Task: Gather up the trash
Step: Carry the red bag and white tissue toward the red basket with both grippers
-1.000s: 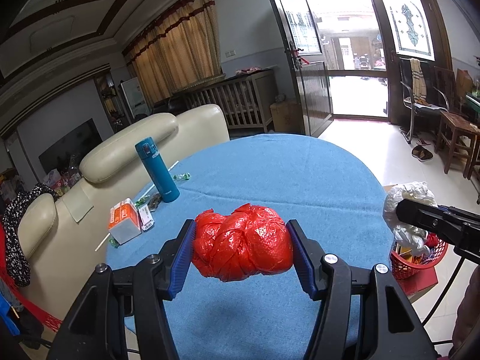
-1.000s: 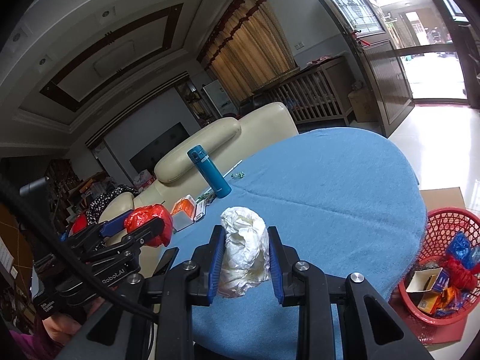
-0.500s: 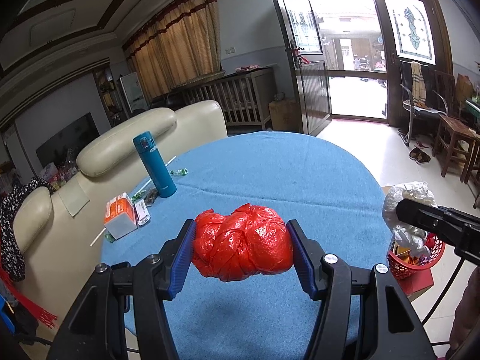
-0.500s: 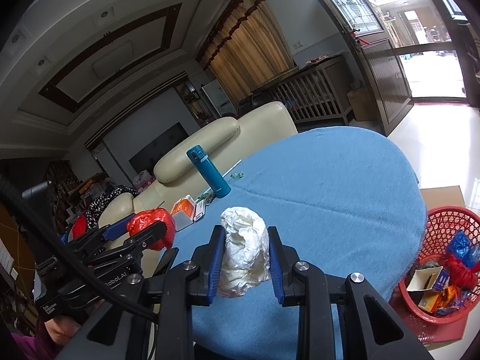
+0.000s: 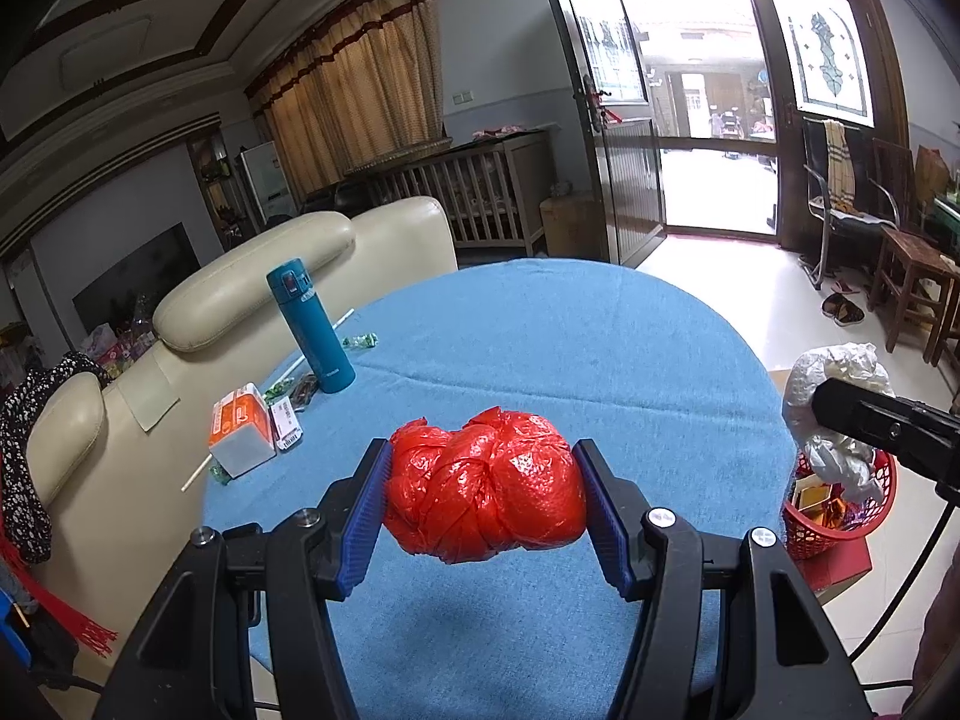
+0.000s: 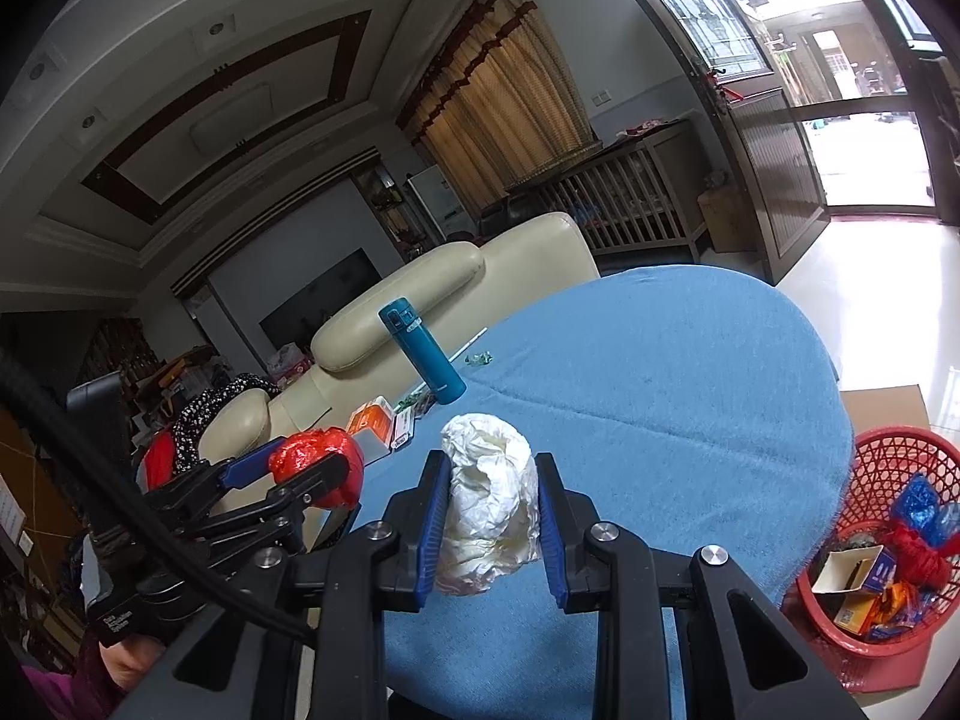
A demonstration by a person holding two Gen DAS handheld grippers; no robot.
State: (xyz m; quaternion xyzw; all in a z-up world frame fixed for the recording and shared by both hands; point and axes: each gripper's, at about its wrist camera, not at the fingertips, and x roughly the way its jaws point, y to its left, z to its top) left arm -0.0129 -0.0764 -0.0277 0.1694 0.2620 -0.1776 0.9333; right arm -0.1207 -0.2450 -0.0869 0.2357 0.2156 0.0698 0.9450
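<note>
My left gripper (image 5: 485, 483) is shut on a knotted red plastic bag (image 5: 486, 483) and holds it above the near edge of the blue round table (image 5: 570, 348). It also shows in the right wrist view (image 6: 312, 471), at the left. My right gripper (image 6: 491, 510) is shut on a crumpled white plastic bag (image 6: 489, 510), held above the table's near right side. That white bag (image 5: 831, 384) shows at the right of the left wrist view. A red mesh trash basket (image 6: 900, 462) with wrappers and boxes stands on the floor to the right of the table.
On the table's left side stand a teal flask (image 5: 309, 327), an orange-and-white box (image 5: 240, 429), small wrappers (image 5: 360, 342) and a white straw. A cream sofa (image 5: 252, 294) lies beyond the table's left edge. Chairs (image 5: 906, 264) stand at the far right.
Both grippers keep their bags. The left gripper's view has shifted slightly, with the table objects sitting a little higher and further right in frame. The right gripper has hardly moved.
</note>
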